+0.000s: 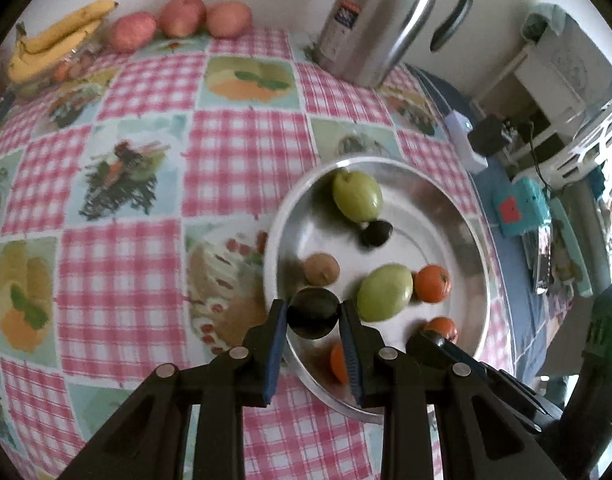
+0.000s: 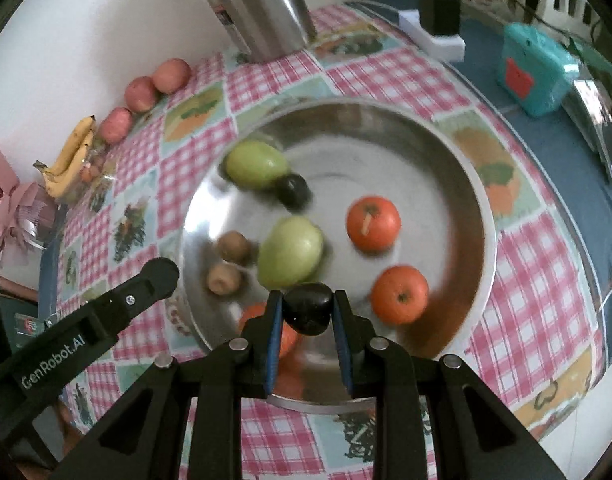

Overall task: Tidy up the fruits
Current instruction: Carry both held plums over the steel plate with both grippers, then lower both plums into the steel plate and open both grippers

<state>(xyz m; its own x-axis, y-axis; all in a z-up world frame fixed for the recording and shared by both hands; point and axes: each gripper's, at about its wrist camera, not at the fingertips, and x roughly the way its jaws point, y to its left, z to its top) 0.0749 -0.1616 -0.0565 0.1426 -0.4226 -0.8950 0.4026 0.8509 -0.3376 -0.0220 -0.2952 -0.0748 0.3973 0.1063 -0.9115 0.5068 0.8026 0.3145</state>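
Plums: one dark plum (image 1: 313, 313) is pinched between the left gripper (image 1: 313, 320) pads, held over the near rim of the steel bowl (image 1: 471, 240). A second plum (image 2: 309, 307) is clamped in the right gripper (image 2: 307, 312), also above the bowl's near side. Both hang directly over the bowl, with the green fruit (image 2: 290, 251) just beyond. A third plum (image 1: 376, 233) already lies inside. Judgement: release is a straight drop; neither hand is clearly nearer.

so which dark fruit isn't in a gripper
The small dark fruit lying loose in the metal bowl, touching the far green fruit; grippers clamp the others.
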